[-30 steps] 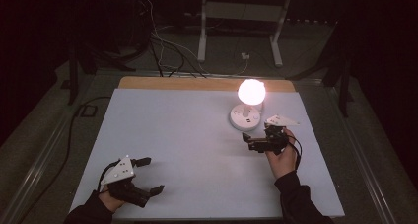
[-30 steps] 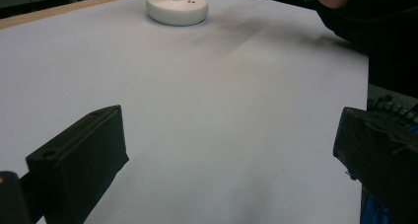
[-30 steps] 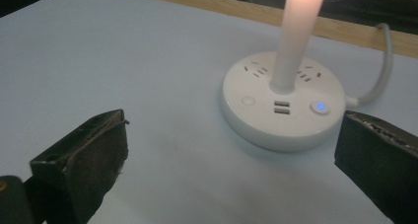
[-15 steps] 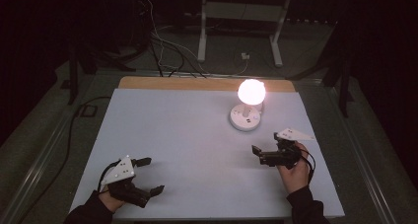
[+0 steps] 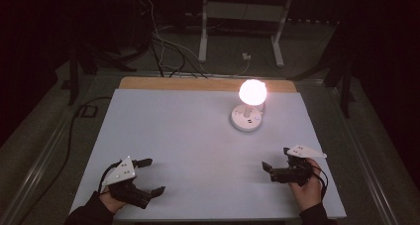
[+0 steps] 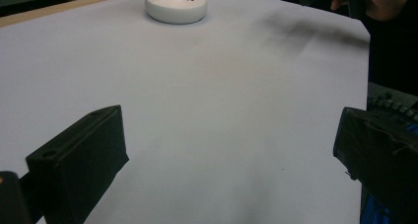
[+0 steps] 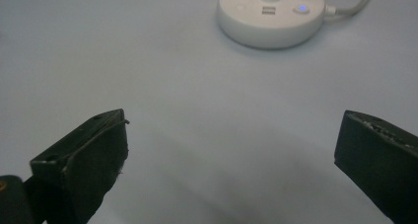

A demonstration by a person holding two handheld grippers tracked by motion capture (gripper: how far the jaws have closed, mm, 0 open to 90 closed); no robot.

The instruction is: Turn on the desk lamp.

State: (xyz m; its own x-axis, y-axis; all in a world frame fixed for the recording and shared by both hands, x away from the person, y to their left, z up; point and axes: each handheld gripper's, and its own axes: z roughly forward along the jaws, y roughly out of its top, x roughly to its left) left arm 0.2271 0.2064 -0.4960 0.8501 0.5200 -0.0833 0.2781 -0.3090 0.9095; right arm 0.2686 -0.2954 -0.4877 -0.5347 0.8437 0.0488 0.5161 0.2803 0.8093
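The right gripper (image 5: 276, 160) has its fingers (image 7: 84, 160) spread wide apart with nothing between them, only bare pale bench (image 5: 188, 131) showing in the gap. A second ago this gripper sat just beside the lamp base; half a second ago it had drawn back toward the person, and now it lies farther back still, near the front right part of the bench with its fingers pointing left — well apart from the lamp. The hand (image 5: 306, 188) holding it comes in from the bottom edge. The left gripper (image 5: 148, 176) is likewise open, its fingers (image 6: 81, 157) set wide with only bench surface between them, and it rests at the front left corner, where it has stayed through all three moments. The lamp base (image 5: 246, 117), a round white puck with a small lit blue dot and a white cable leaving it in the right gripper view, stands upright on the far right part of the bench, unmoved. Its globe (image 5: 252, 91) glows bright above the base — lit in the earlier pictures too. Beyond the bench the room is dark, with cables on the floor (image 5: 163, 56).
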